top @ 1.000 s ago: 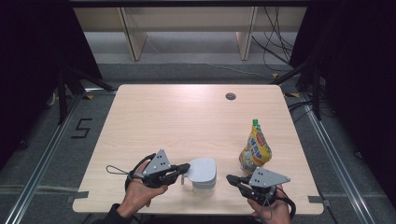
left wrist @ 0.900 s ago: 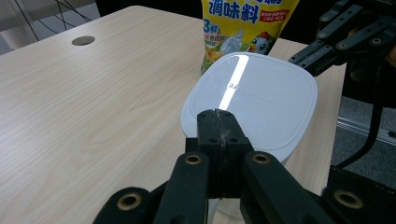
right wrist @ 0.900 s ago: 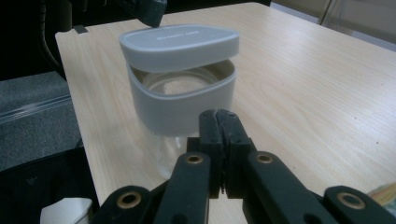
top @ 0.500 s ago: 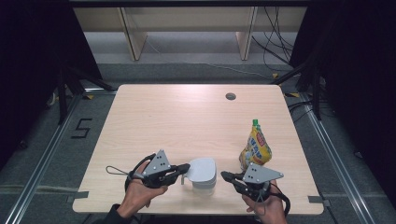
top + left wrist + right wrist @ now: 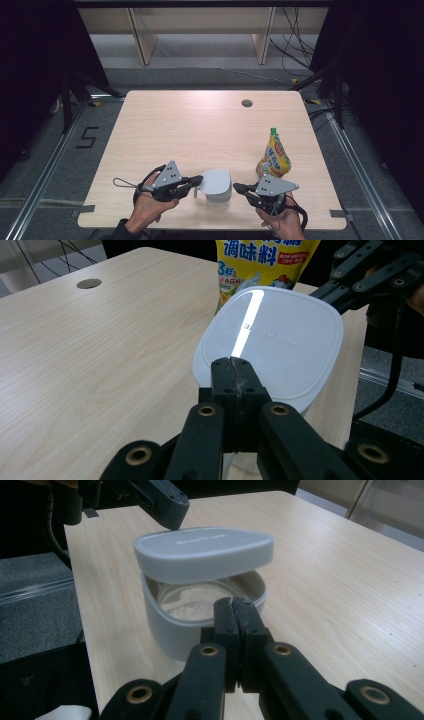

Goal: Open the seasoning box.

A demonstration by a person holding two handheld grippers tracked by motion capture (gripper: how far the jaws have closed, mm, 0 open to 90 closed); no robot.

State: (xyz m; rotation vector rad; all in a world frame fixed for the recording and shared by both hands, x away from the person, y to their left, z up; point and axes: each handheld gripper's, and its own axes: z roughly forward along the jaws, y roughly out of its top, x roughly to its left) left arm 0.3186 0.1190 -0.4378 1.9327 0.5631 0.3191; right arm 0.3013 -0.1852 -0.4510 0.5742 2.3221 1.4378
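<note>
Little has changed since the earlier frames: only the right gripper [image 5: 239,188] has crept a touch leftward toward the box, while the left gripper, the lid and the pouch sit as they did. On the wooden table [image 5: 200,130], near its front edge between the two hands, stands a pale grey box [image 5: 200,625] with its lid [image 5: 202,552] raised on the right side, so the right gripper view looks in at a layer of sandy powder. The left gripper [image 5: 198,179] has its jaws closed together with their tips at the lid's left edge; whether they pinch a tab there cannot be told. The right gripper is also closed, holding nothing, its tips just short of the box's right wall. A yellow seasoning pouch [image 5: 274,159] stands upright just beyond the right hand. The step in hand looks like opening the box. Next, the lid probably needs lifting clear and setting down, which calls for the right gripper to steady the box.
</note>
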